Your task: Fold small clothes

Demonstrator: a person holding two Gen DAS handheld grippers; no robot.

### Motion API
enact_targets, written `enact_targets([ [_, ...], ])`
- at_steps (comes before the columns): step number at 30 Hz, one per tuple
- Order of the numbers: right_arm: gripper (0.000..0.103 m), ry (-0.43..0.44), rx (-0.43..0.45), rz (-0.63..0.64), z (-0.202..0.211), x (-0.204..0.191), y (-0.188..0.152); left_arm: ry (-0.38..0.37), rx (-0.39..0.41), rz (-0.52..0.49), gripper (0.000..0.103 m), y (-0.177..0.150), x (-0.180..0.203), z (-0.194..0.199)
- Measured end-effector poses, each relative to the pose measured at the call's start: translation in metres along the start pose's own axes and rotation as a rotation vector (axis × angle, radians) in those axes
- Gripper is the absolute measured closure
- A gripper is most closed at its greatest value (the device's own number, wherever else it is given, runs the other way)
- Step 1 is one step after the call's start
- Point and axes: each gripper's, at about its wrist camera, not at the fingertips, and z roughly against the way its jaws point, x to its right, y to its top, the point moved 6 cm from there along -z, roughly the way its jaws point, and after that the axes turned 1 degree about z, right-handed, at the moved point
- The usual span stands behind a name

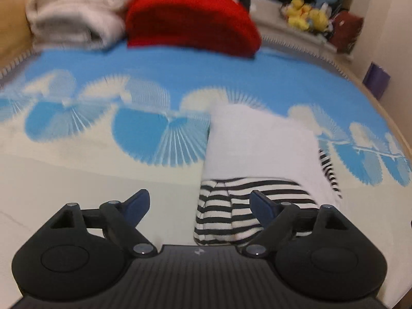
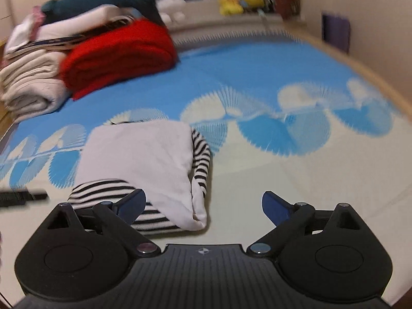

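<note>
Folded striped shirt (image 1: 257, 154) on your bed (image 1: 103, 180).
Your left gripper (image 1: 199, 206) and right gripper (image 2: 203, 203) are both spread, holding nothing.

We hold both grippers low and level, pointing forward, side by side. Our left gripper (image 1: 199, 206) has its jaws spread wide, the blue fingertips (image 1: 137, 204) well apart with nothing between them. Our right gripper (image 2: 203, 207) is likewise spread wide, its blue fingertips (image 2: 275, 207) parted and gripping nothing. Both views are blurred. Our hands and arms are out of view.
</note>
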Motion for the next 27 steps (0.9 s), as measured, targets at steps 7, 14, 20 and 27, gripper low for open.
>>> enact_targets([
  [7,0.005,0.008,0.112,-0.025,0.066,-0.013,-0.035,0.006,0.148,-0.035,0.002,-0.041,0.01,0.09],
  [14,0.002,-0.029,0.164,0.14,0.087,-0.043,-0.056,0.001,0.105,-0.004,0.001,-0.113,0.033,0.106],
  [20,0.002,0.004,0.108,0.143,0.087,-0.053,-0.074,-0.025,0.089,-0.046,0.0,-0.13,0.049,0.108],
  [27,0.002,0.008,0.096,0.132,0.087,-0.056,-0.079,-0.001,0.115,-0.074,0.0,-0.131,0.051,0.106],
])
